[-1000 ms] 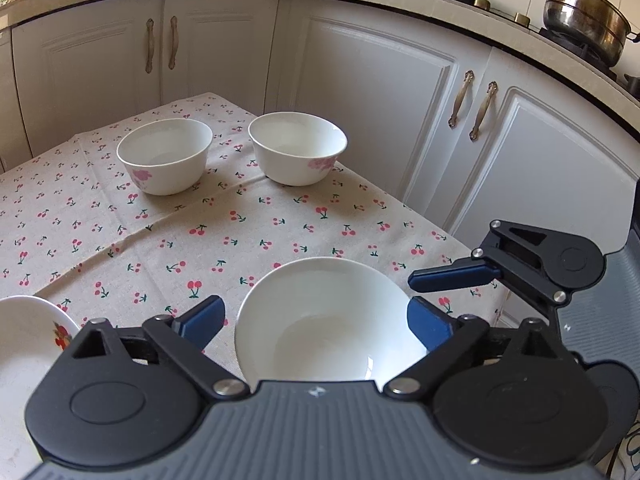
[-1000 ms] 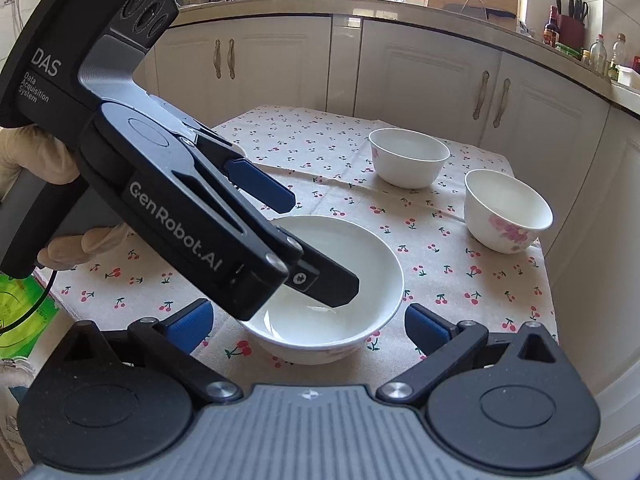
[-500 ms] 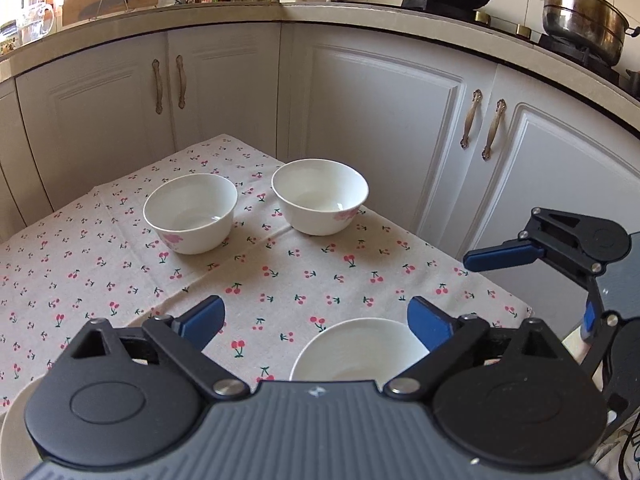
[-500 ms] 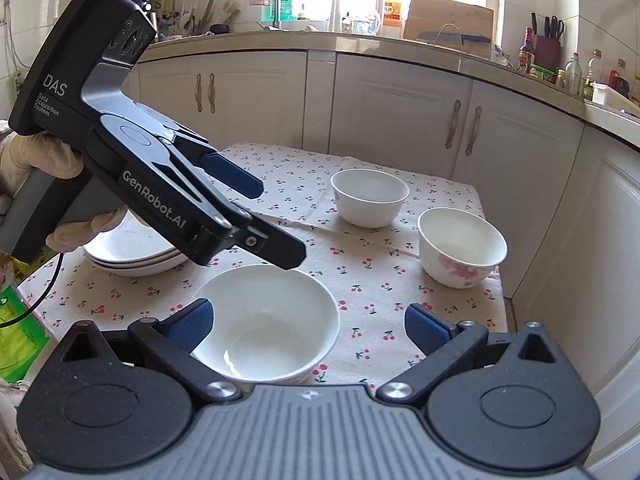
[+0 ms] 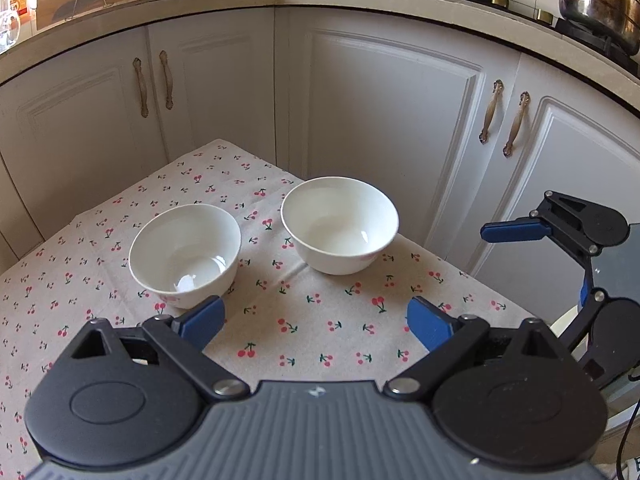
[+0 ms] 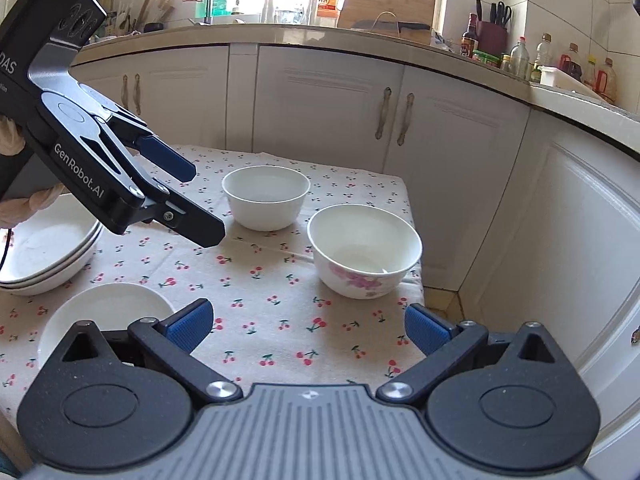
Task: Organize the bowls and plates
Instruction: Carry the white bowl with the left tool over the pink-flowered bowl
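Two white bowls stand on the cherry-print tablecloth: the left bowl and the right bowl, which has pink flowers on its side. A wider shallow white bowl sits near the table's front, left of my right gripper. A stack of white plates lies at the left edge. My left gripper is open and empty, above the cloth before the two bowls; it also shows in the right wrist view. My right gripper is open and empty; it shows at the right of the left wrist view.
The tablecloth covers a small table set in a corner of white kitchen cabinets. The table's right edge drops to the floor. A pot and bottles stand on the countertop above.
Both grippers have pulled back and risen from the wide shallow bowl, which has left the left wrist view. The two small bowls now lie straight ahead of the left gripper.
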Action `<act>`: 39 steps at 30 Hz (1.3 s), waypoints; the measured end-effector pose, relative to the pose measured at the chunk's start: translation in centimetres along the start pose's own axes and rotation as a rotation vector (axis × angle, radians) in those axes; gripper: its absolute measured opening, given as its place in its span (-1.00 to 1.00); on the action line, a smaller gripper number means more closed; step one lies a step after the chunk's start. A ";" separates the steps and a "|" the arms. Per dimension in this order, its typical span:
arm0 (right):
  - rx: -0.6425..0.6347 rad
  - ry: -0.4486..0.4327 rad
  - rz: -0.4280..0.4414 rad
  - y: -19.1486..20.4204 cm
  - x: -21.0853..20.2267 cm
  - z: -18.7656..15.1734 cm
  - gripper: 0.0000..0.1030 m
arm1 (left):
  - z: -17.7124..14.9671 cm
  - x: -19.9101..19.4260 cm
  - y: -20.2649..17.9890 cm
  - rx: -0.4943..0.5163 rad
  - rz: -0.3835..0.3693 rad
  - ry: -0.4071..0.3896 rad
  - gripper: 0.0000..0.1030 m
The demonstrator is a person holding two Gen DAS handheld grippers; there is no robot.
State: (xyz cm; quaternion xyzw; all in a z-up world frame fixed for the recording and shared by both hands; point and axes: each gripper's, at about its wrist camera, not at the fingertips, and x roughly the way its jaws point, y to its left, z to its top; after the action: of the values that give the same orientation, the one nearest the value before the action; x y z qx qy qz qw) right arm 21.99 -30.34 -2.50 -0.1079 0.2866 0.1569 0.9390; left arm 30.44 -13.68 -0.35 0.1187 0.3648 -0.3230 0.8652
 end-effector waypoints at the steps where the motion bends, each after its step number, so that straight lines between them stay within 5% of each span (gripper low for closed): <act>1: -0.003 0.003 -0.006 -0.3 0.5 0.0 1.00 | 0.5 0.6 0.2 -0.001 -0.002 0.005 0.89; 20: 0.020 0.042 -0.020 -4.5 9.2 0.5 1.00 | 5.9 10.6 0.8 0.045 -0.062 0.059 0.82; 39: -0.020 -0.005 -0.002 -4.8 10.4 1.0 0.77 | 7.1 13.5 1.0 0.042 -0.103 0.081 0.50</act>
State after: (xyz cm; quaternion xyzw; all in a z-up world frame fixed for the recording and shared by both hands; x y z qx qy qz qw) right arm 32.36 -32.14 -7.11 -0.1170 0.2828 0.1591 0.9386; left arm 42.10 -22.42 -4.97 0.1308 0.3986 -0.3694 0.8292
